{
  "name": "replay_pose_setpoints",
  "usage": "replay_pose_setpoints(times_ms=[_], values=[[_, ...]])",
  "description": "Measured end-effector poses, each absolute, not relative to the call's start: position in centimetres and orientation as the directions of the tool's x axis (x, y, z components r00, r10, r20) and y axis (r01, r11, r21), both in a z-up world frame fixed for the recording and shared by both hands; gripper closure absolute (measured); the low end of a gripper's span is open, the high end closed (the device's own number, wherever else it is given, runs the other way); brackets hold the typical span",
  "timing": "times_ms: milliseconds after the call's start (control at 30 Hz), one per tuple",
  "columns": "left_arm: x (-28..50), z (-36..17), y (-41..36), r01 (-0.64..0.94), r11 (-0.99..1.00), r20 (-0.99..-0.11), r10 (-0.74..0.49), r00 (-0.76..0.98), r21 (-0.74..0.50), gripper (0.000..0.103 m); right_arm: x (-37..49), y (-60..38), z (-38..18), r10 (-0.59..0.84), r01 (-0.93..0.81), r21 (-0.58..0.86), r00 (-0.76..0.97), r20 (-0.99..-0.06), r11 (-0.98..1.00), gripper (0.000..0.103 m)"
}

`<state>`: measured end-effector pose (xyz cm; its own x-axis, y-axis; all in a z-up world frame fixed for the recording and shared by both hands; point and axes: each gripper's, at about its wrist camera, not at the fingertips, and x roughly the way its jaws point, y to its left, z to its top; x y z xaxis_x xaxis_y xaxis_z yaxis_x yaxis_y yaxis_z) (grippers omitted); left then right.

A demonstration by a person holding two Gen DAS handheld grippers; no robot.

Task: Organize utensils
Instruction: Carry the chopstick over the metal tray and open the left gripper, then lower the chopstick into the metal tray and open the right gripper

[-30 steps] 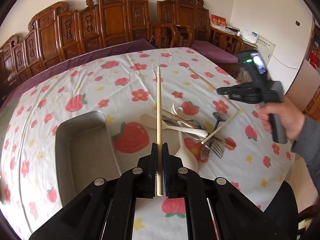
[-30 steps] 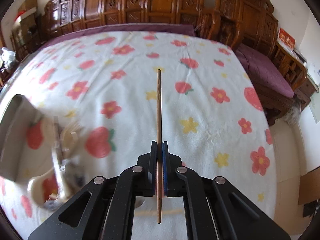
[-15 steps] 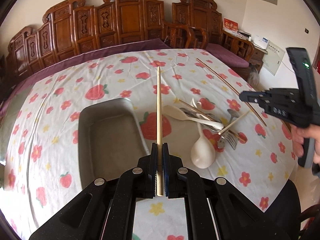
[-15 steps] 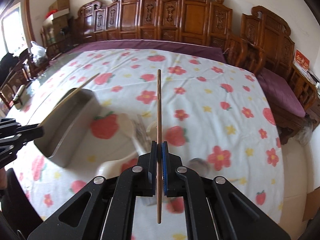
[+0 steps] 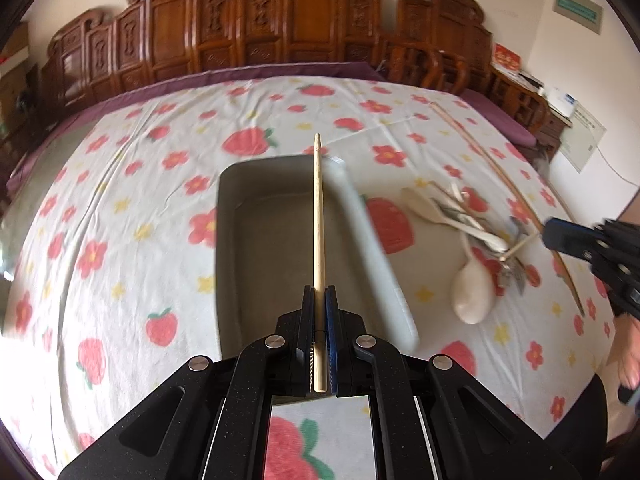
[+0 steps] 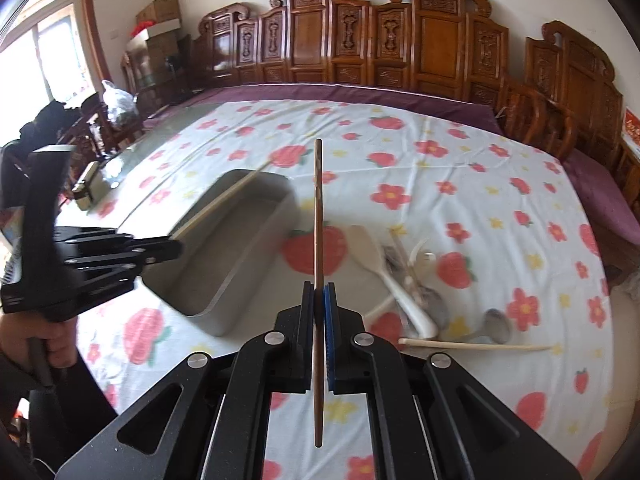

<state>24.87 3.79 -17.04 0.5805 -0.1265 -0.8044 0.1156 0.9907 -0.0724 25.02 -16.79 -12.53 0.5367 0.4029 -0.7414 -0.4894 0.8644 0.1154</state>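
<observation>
My left gripper is shut on a pale wooden chopstick and holds it above the grey metal tray. My right gripper is shut on a darker brown chopstick, held above the cloth just right of the tray. A heap of utensils lies right of the tray: white spoons, a white spatula, metal spoons, forks and a loose pale chopstick. The left gripper also shows in the right wrist view, and the right gripper shows in the left wrist view.
The table carries a white cloth with strawberries and flowers. Carved wooden chairs line the far side. A small metal box sits at the table's far left edge. The table's right edge drops to the floor.
Both grippers have swung left toward the tray. The left chopstick now hangs over the tray's inside. The right chopstick has come closer to the tray and the heap.
</observation>
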Motion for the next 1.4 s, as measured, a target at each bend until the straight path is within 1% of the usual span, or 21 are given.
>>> replay_pose_setpoints(times_ms=[167, 333, 400, 433, 467, 667, 833, 967, 1400], values=[[25.4, -18.1, 5.1, 0.076, 0.994, -0.817, -0.112, 0.566, -0.083, 0.098, 24.3, -14.9, -12.8, 0.428, -0.508, 0.137, 0.515, -0.743, 0.850, 0.097], [25.9, -18.3, 5.2, 0.069, 0.994, -0.819, -0.105, 0.565, -0.080, 0.099, 24.1, -13.8, -12.9, 0.442, -0.516, 0.151, 0.506, -0.741, 0.843, 0.097], [25.9, -18.1, 5.2, 0.071, 0.994, -0.814, -0.105, 0.571, -0.078, 0.091, 24.1, -13.3, -12.9, 0.448, -0.516, 0.159, 0.502, -0.740, 0.842, 0.097], [25.9, -18.0, 5.2, 0.073, 0.994, -0.811, -0.106, 0.575, -0.078, 0.082, 24.1, -13.0, -12.9, 0.452, -0.517, 0.163, 0.500, -0.739, 0.840, 0.097], [26.0, -17.8, 5.2, 0.075, 0.994, -0.807, -0.106, 0.581, -0.076, 0.079, 24.1, -12.8, -13.0, 0.453, -0.519, 0.165, 0.498, -0.739, 0.839, 0.097], [24.8, -16.7, 6.1, 0.087, 0.993, -0.790, -0.117, 0.602, -0.081, 0.079, 24.3, -10.4, -13.5, 0.461, -0.533, 0.167, 0.484, -0.744, 0.830, 0.097], [23.0, -15.2, 7.4, 0.096, 0.994, -0.769, -0.105, 0.631, -0.057, 0.079, 25.1, -8.6, -14.1, 0.457, -0.524, 0.174, 0.479, -0.749, 0.834, 0.097], [21.8, -14.6, 8.5, 0.102, 0.994, -0.754, -0.100, 0.649, -0.044, 0.077, 25.9, -7.0, -15.0, 0.452, -0.511, 0.186, 0.467, -0.760, 0.839, 0.097], [20.4, -15.0, 11.3, 0.080, 0.995, -0.749, -0.100, 0.655, -0.063, 0.077, 29.2, -3.6, -17.0, 0.416, -0.456, 0.198, 0.447, -0.792, 0.868, 0.097]])
